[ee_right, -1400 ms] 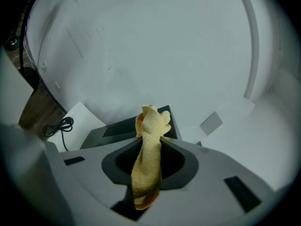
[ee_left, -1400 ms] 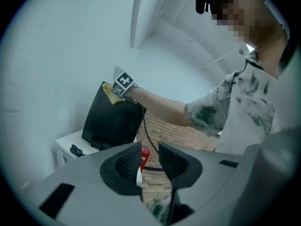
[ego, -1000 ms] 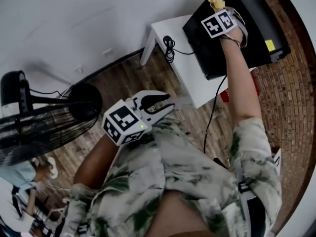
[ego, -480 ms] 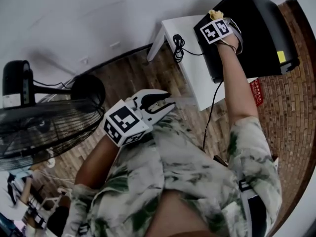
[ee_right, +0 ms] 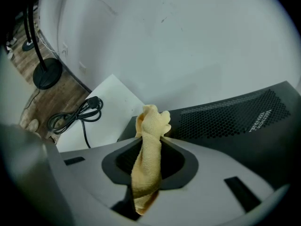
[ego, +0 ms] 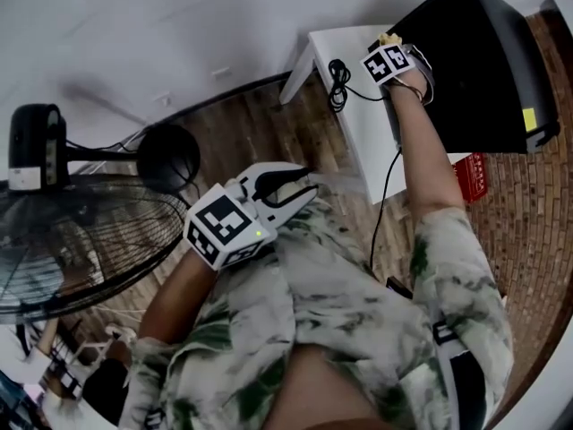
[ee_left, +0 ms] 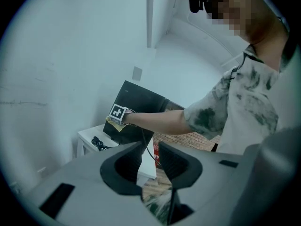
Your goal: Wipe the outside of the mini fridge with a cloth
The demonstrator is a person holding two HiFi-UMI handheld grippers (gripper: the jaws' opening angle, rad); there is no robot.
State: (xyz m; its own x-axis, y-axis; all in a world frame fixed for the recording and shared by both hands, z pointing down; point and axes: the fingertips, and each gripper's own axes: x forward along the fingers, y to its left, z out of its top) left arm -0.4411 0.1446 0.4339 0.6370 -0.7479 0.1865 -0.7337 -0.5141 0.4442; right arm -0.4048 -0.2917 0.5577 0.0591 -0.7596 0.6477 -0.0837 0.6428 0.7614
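The black mini fridge [ego: 474, 61] stands on a small white table [ego: 358, 124] at the upper right of the head view. My right gripper [ego: 390, 43] is shut on a yellow cloth [ee_right: 148, 154], whose bunched end [ee_right: 153, 121] sits against the fridge's perforated back panel [ee_right: 235, 117] near its corner. My left gripper [ego: 300, 184] hangs close to my body, away from the fridge, shut with nothing between its jaws. From the left gripper view, the fridge [ee_left: 136, 112] and the right gripper's marker cube [ee_left: 117, 113] lie far ahead.
A coiled black power cord [ego: 337, 77] lies on the white table beside the fridge. A black standing fan [ego: 81, 240] with its round base [ego: 168, 158] occupies the wooden floor at left. A red basket [ego: 472, 176] sits by the table. White wall behind.
The right gripper with the cloth has slid along the fridge toward its rear corner, nearer the cord. The head view has shifted, and the left gripper stays put.
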